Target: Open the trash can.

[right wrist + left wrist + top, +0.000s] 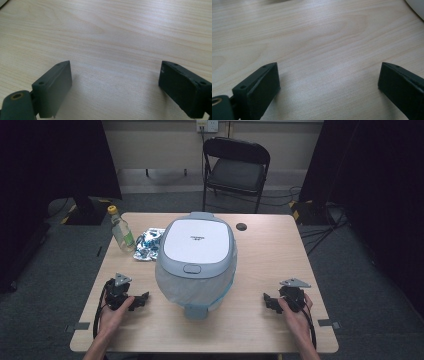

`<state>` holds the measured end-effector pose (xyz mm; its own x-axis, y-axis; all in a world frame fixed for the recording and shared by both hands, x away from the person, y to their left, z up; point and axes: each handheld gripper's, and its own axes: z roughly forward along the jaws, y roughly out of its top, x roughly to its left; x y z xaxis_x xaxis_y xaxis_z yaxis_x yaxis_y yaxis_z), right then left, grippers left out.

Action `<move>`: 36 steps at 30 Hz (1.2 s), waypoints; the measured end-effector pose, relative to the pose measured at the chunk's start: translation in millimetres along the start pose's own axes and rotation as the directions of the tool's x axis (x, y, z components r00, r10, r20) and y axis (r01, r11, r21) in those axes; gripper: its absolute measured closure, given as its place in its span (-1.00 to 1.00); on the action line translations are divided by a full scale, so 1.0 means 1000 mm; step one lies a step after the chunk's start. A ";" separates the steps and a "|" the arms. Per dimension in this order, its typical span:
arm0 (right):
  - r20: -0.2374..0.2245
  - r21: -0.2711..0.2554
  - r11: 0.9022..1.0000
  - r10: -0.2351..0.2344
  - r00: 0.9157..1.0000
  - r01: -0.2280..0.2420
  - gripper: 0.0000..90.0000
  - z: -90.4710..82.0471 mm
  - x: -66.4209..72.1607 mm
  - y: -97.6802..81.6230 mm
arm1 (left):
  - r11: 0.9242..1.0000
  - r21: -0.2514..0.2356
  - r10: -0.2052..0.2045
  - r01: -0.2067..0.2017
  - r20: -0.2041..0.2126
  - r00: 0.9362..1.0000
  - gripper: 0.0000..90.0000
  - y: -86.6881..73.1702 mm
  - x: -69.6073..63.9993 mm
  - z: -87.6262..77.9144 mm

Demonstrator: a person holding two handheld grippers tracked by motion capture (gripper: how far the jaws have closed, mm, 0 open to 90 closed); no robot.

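High view: one bin (197,245), two claws (143,299) (268,301).

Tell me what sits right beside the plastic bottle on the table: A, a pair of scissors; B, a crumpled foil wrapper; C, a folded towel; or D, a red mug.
B: in the high view a crumpled, shiny foil wrapper lies just to the right of the plastic bottle, between it and the white-lidded bin on the table.
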<state>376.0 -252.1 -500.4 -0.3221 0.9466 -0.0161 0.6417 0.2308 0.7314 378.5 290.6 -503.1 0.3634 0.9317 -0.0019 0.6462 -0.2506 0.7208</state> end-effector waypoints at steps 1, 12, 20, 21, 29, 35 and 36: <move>0.000 0.000 1.000 0.000 1.000 0.000 -0.77 0.000 0.000 0.000 | 1.000 -0.001 -0.002 0.002 -0.001 1.000 -0.92 0.000 0.000 0.000; -0.014 0.001 1.000 -0.030 0.999 0.030 -0.73 0.000 0.001 0.001 | 1.000 -0.016 -0.010 0.010 0.005 1.000 -0.79 -0.002 -0.001 -0.003; -0.025 -0.020 0.999 -0.034 0.999 0.034 -0.69 -0.005 0.010 0.008 | 0.999 -0.052 0.012 -0.009 0.056 0.998 -0.63 0.008 -0.006 -0.011; -0.025 -0.020 0.999 -0.034 0.999 0.034 -0.69 -0.005 0.010 0.008 | 0.999 -0.052 0.012 -0.009 0.056 0.998 -0.63 0.008 -0.006 -0.011; -0.091 -0.076 0.993 -0.098 0.991 0.092 -0.66 -0.003 0.037 0.040 | 0.991 -0.124 0.054 -0.042 0.097 0.994 -0.63 0.042 -0.012 -0.011; -0.134 -0.142 0.985 -0.120 0.984 0.101 -0.63 0.003 0.054 0.083 | 0.986 -0.167 0.045 -0.020 0.142 0.989 -0.62 0.079 -0.023 0.000; -0.136 -0.152 0.983 -0.124 0.983 0.103 -0.62 0.004 0.056 0.087 | 0.986 -0.167 0.045 -0.020 0.142 0.989 -0.62 0.079 -0.023 0.000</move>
<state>416.7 -178.0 -440.0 -0.4908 0.8712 -0.0136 0.4920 0.2900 0.8208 421.2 249.4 -446.4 0.4836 0.8726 -0.0683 0.5175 -0.2221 0.8264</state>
